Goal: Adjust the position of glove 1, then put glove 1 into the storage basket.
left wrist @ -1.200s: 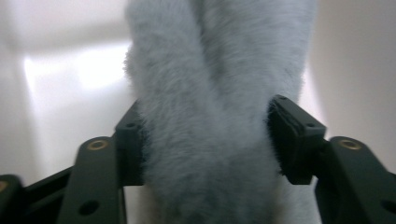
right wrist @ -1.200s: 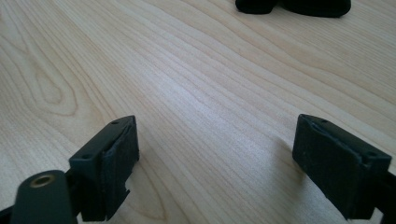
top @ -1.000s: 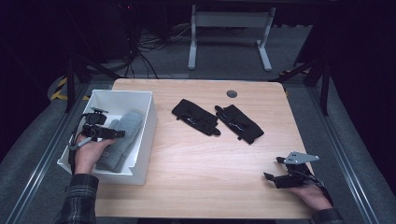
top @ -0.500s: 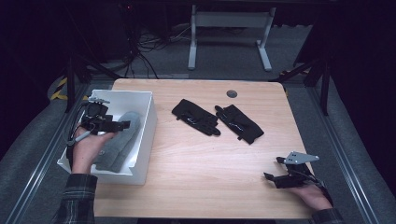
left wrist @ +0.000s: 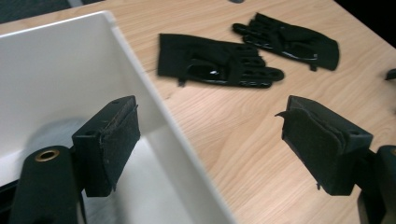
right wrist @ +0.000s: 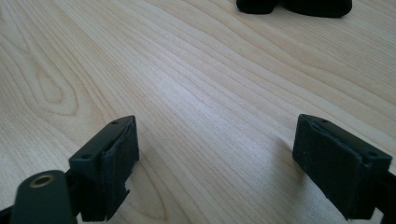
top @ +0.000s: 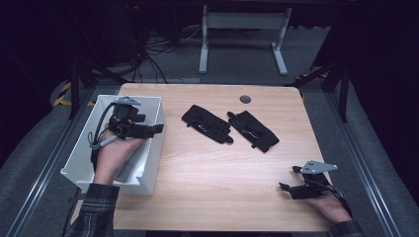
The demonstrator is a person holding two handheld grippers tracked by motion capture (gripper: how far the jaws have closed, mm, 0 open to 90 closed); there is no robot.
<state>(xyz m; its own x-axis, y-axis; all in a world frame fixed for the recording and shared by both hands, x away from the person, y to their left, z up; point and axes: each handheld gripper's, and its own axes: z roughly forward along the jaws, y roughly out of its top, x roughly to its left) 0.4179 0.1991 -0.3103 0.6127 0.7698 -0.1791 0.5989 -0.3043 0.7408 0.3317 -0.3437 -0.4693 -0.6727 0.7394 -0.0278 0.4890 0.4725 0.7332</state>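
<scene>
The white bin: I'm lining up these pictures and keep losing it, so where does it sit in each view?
High view: the white bin sits on the table's left edge, under the left gripper.
Left gripper view: its wall takes the left half, rim running diagonally between the open jaws.
Right gripper view: I can't find it; bare wooden table.
Shared landmark: the black gloves, whose edge appears at that view's top.
</scene>
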